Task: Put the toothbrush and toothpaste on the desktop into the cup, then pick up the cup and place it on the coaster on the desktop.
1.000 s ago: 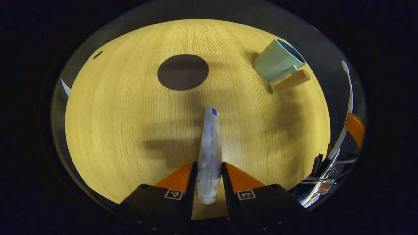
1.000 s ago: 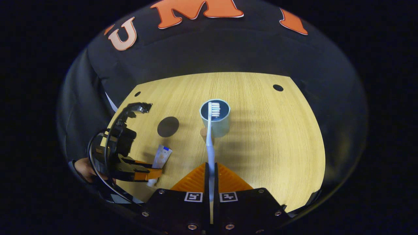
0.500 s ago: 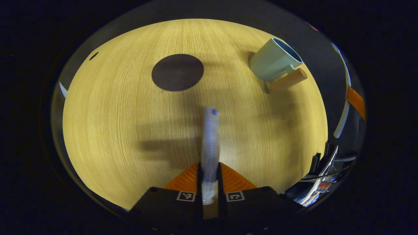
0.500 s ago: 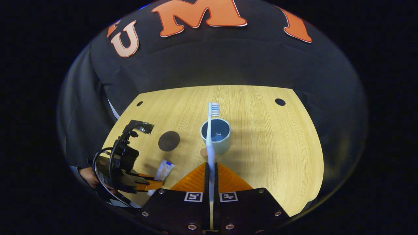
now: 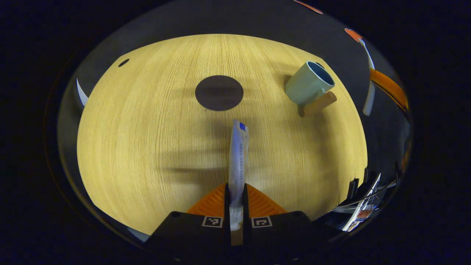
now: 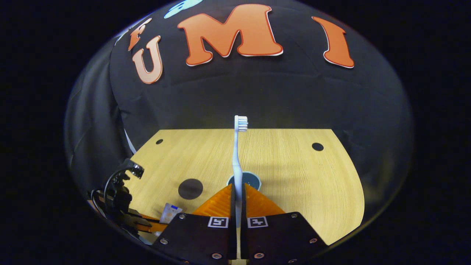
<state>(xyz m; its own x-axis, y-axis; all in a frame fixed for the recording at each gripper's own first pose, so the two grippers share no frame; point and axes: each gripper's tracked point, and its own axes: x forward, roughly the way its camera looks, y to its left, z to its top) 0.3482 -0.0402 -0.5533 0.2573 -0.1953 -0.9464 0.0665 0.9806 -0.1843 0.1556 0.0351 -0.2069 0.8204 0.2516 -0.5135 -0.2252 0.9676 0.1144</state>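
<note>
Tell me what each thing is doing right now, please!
toothpaste: pinched in the left gripper, off the cup
toothbrush: pinched in the right gripper, bristles up
cup: upright on the desktop, nothing inside
coaster: flat, bare

Left tongs [image 5: 236, 191] clamped on toothpaste tube [image 5: 238, 154], dark coaster [image 5: 219, 92] beyond, pale green cup [image 5: 308, 83] far right on table [image 5: 147, 129]

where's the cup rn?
In the left gripper view the cup stands empty on the desktop, upper right, right of the coaster.
</note>
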